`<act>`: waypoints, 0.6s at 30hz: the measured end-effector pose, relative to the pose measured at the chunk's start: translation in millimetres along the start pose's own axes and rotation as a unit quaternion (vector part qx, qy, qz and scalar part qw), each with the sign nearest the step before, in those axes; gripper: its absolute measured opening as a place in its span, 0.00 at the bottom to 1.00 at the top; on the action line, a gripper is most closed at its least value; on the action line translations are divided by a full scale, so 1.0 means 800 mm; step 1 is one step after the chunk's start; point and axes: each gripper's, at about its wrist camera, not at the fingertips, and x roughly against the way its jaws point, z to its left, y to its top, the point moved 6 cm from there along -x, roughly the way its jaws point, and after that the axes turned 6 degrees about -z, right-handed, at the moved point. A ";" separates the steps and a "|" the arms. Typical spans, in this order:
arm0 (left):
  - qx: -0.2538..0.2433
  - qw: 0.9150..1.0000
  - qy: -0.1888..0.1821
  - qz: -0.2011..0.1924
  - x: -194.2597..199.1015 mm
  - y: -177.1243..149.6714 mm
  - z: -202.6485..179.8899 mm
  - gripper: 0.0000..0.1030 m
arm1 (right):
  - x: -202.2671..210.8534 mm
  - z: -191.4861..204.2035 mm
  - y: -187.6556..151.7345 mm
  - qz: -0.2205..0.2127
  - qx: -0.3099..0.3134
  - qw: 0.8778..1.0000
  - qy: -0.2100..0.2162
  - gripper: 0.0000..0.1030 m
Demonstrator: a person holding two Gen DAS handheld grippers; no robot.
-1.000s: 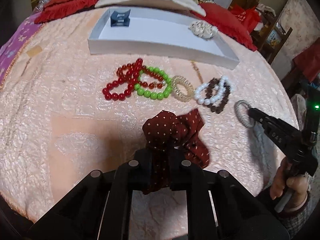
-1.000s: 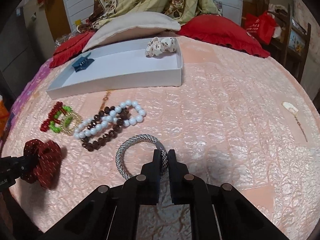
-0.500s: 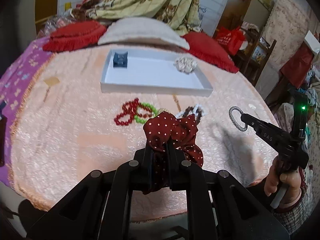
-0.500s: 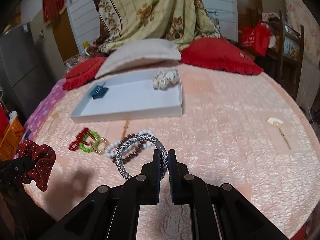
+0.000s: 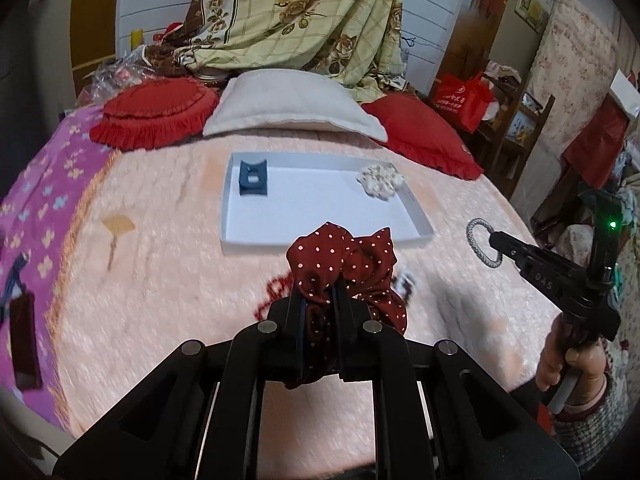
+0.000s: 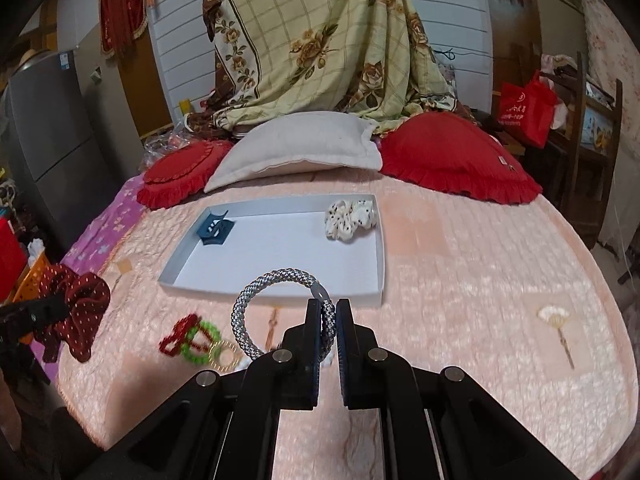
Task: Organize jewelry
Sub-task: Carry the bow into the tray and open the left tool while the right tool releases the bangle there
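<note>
A pink quilted bed [image 6: 460, 280] carries a white tray [image 6: 380, 264] ahead of both tongs, 3 pillows beyond, bead bracelets [image 6: 192, 338] below.

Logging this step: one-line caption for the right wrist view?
Right gripper shut on silver braided ring bracelet, raised before shallow white cardboard tray.
</note>
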 end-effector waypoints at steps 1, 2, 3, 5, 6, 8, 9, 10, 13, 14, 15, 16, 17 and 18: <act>-0.002 1.000 0.002 0.002 -0.007 0.006 0.002 0.09 | -0.009 0.000 0.005 0.004 0.002 1.000 0.000 0.07; -0.005 1.000 0.004 0.004 -0.015 0.013 0.004 0.09 | -0.018 0.000 0.008 0.008 0.002 1.000 0.001 0.07; -0.007 1.000 0.005 0.007 -0.026 0.020 0.006 0.09 | -0.029 -0.001 0.012 0.012 0.002 1.000 0.002 0.07; -0.010 1.000 0.009 0.016 -0.053 0.034 0.011 0.10 | -0.054 -0.002 0.022 0.022 -0.002 1.000 0.006 0.07; -0.008 1.000 0.011 0.021 -0.068 0.041 0.014 0.09 | -0.071 -0.001 0.027 0.030 -0.007 0.999 0.013 0.07; -0.002 0.999 0.011 0.034 -0.102 0.056 0.020 0.09 | -0.097 0.000 0.035 0.040 -0.014 0.999 0.020 0.07; 0.001 0.999 0.012 0.042 -0.120 0.063 0.023 0.09 | -0.114 0.001 0.040 0.046 -0.019 0.998 0.024 0.07; 0.007 0.999 0.016 0.050 -0.145 0.071 0.029 0.09 | -0.137 0.003 0.044 0.056 -0.025 0.998 0.027 0.07; 0.027 0.997 0.022 0.070 -0.203 0.088 0.045 0.09 | -0.190 0.005 0.053 0.083 -0.047 0.995 0.039 0.07; 0.032 0.997 0.023 0.073 -0.215 0.092 0.049 0.09 | -0.207 0.006 0.056 0.092 -0.054 0.993 0.042 0.07; 0.037 0.996 0.022 0.078 -0.232 0.098 0.053 0.09 | -0.224 0.008 0.059 0.100 -0.059 0.992 0.044 0.07; 0.041 0.996 0.022 0.082 -0.250 0.103 0.058 0.09 | -0.241 0.009 0.062 0.107 -0.059 0.992 0.043 0.07; 0.042 0.995 0.024 0.085 -0.262 0.106 0.060 0.09 | -0.255 0.010 0.065 0.111 -0.057 0.991 0.041 0.07; 0.043 0.995 0.026 0.089 -0.277 0.110 0.063 0.09 | -0.269 0.012 0.069 0.116 -0.054 0.991 0.038 0.07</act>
